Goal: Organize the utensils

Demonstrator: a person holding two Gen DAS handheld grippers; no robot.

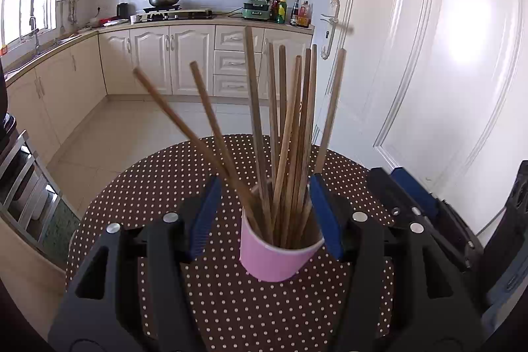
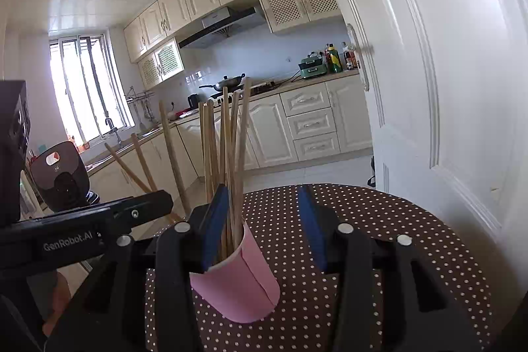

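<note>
A pink paper cup [image 1: 275, 256] stands on the brown polka-dot table [image 1: 231, 302] and holds several wooden chopsticks [image 1: 287, 134] that fan upward. My left gripper [image 1: 264, 213] is open, its blue-padded fingers on either side of the cup; the right pad is next to the rim. In the right wrist view the cup [image 2: 241, 282] sits between my right gripper's open fingers, close to the left pad, and the chopsticks [image 2: 227, 160] rise behind that pad. My right gripper [image 2: 264, 226] is open and empty. It also shows in the left wrist view [image 1: 429, 213] at the right.
The table edge [image 2: 429, 207] curves close to a white door [image 2: 445, 88] on the right. Kitchen cabinets and a counter with a wok [image 1: 163, 0] lie beyond a tiled floor. A metal rack [image 1: 23, 187] stands left of the table.
</note>
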